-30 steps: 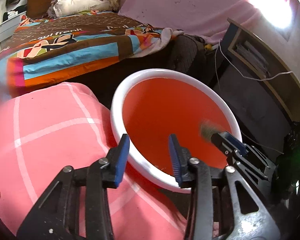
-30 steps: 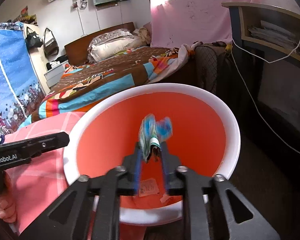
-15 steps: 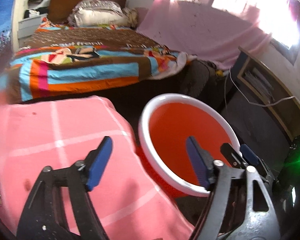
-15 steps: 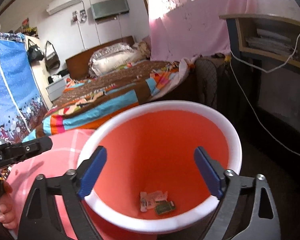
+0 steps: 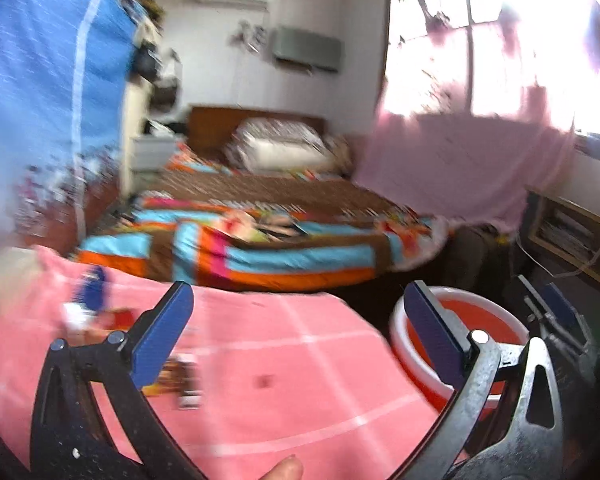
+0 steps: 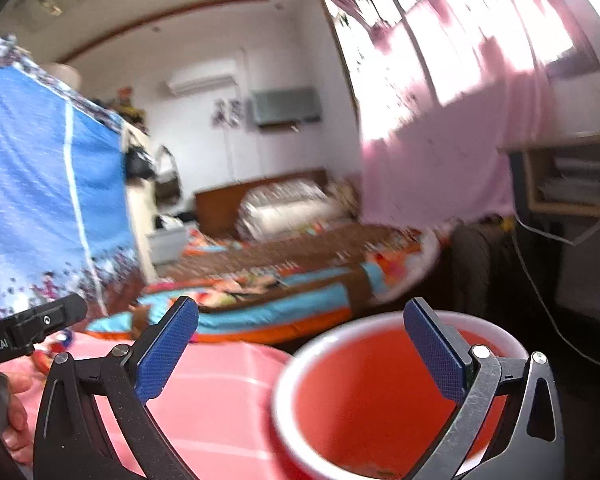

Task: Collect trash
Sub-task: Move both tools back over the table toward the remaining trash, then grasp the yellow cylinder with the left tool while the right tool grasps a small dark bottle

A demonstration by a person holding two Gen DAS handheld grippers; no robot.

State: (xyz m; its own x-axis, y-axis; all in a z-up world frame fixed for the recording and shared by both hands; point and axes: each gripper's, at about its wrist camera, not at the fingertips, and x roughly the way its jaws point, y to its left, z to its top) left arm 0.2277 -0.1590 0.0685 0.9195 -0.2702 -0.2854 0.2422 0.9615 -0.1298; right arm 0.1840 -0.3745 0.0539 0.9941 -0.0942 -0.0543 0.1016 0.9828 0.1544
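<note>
Now empty of load: left gripper and right gripper both with fingers opening wide, nothing between either pair. Probably the step of heading back for the next piece of trash. Both views smeared by blur, the left more so.

Bin, red with a white rim, low and just beyond the right finger of the left gripper. In the right view, bin directly below and ahead of the fingers, right finger over its mouth.

Wrappers flat on the pink-clothed bench, just behind the left finger of the left gripper. Farther out past that finger, a blue-and-white blur, not identifiable.

To do it well:
- Choose one wrapper and centre it midway between the fingers.
- Come in low, nearly flat to the cloth.
- Close across the narrow side, taking care not to pinch the cloth.
- Keep the other gripper clear of the path to the bin.

Bin upright, mouth up, round, so no long axis. Wrappers seemingly running away from the camera, roughly along the fingers, yet too blurred to be sure.
</note>
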